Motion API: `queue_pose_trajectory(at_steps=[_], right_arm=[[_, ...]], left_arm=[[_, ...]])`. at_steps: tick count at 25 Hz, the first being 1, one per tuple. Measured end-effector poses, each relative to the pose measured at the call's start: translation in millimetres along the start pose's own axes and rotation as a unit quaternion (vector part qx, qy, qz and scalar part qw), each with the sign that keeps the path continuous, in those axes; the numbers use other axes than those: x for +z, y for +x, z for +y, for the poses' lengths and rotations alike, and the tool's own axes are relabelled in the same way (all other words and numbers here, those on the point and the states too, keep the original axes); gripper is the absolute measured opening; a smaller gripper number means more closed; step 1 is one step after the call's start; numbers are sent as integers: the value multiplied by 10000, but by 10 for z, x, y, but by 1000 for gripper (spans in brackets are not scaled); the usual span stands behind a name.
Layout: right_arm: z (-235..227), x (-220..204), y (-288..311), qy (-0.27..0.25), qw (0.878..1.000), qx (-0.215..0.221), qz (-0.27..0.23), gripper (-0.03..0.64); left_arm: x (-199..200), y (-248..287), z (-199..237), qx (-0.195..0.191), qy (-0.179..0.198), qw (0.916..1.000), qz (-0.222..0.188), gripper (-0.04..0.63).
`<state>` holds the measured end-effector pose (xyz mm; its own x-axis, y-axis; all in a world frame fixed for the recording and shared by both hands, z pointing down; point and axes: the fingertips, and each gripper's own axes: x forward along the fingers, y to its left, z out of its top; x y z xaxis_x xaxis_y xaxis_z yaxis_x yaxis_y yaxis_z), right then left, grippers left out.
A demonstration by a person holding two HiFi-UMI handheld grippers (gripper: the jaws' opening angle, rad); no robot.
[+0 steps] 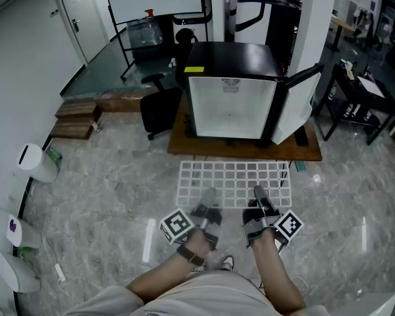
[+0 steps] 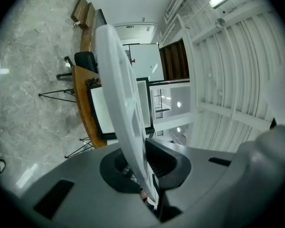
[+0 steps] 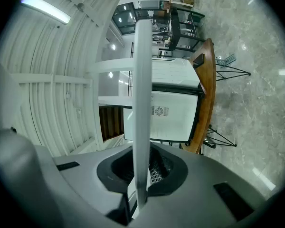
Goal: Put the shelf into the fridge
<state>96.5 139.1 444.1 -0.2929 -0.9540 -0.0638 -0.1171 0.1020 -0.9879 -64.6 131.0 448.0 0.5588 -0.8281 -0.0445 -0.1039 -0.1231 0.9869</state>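
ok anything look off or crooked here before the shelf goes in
Nothing stands out. The white grid shelf is held level by its near edge, with the left gripper and right gripper both clamped on it, in front of the fridge, whose door stands open.

The white grid shelf [image 1: 234,184] looks smooth and faintly glossy, either plastic or coated wire. The left gripper [image 1: 207,196] and right gripper [image 1: 258,193] have matt grey plastic shells. At twelve o'clock, the small black fridge [image 1: 234,61] has a satiny top and a smooth white lining. The brown wooden board [image 1: 179,140] beneath it looks varnished. The grey marbled stone floor [image 1: 99,189] is polished and reflects the lights.
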Motion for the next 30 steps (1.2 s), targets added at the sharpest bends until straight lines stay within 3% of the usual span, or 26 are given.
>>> queue_pose_trajectory(at_steps=[30], right_arm=[[-60, 88, -11, 153, 9998, 90, 99, 46]], left_arm=[[-59, 69, 16, 37, 141, 9999, -35, 29]])
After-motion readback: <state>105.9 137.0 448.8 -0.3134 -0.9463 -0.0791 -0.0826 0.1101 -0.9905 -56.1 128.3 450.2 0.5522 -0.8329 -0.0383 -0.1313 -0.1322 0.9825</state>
